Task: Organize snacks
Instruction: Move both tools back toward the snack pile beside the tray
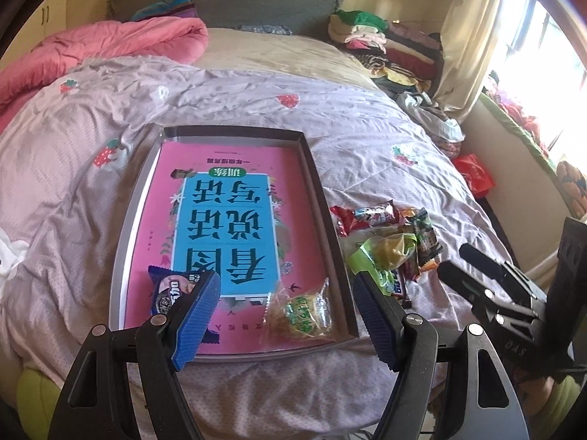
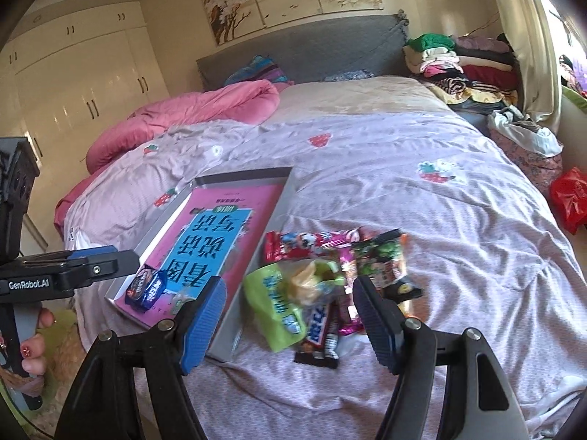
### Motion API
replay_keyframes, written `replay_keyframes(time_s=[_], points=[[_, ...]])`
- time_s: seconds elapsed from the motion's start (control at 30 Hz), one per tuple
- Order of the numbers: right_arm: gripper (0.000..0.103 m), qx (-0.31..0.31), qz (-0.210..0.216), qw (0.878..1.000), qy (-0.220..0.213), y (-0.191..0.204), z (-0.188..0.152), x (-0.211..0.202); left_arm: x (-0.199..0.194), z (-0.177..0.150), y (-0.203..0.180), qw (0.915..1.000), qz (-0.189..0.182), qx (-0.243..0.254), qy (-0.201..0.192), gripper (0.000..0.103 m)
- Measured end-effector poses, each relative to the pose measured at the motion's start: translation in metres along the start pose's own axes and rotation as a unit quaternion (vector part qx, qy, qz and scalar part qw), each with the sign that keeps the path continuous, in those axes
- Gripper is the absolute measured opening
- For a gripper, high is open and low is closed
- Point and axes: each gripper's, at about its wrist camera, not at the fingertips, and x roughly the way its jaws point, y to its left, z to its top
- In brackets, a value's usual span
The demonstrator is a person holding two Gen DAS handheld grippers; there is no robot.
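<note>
left gripper point(image 1: 290, 315) hangs over the near end of the grey tray point(image 1: 126, 216), fingers spread wide, nothing between them. the tray sits on the lilac strawberry-print bedspread point(image 1: 238, 106), floor lined by a pink book point(image 1: 256, 168) with a blue panel. two snacks already lie in the tray: a blue cookie pack point(image 1: 172, 289) at the near left corner, partly behind the left finger pad point(image 1: 200, 311), and a clear yellow-green packet point(image 1: 301, 313) at the near right, in the open gap between the pads.

the snack pile point(image 2: 323, 282) lies on the bedspread just beside the tray's right wall — green bag point(image 2: 273, 308) touching that wall, red wrapper point(image 2: 293, 245) at the far side, dark green packet point(image 2: 385, 264) to the right, a dark bar point(image 2: 319, 333) nearest. right gripper point(image 2: 288, 324) is right above the pile, fingers wide apart, green bag and bar lying between the pads, nothing gripped.

around — rolled pink duvet point(image 1: 110, 51) far left, stacked clothes point(image 2: 466, 69) by the headboard point(image 2: 301, 51), red plastic bag point(image 2: 568, 198) off the bed's right edge. the tray's right wall stands between pile and tray floor.
</note>
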Motion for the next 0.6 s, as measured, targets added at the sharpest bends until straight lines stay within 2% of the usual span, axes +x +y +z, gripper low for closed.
replay_keyframes(time_s=[0.6], points=[[0.071,0.034,-0.052,0.998,-0.006,-0.046,0.003,-0.004,0.014,-0.005,-0.027,0.9991,-0.011,0.037,0.018,0.076]])
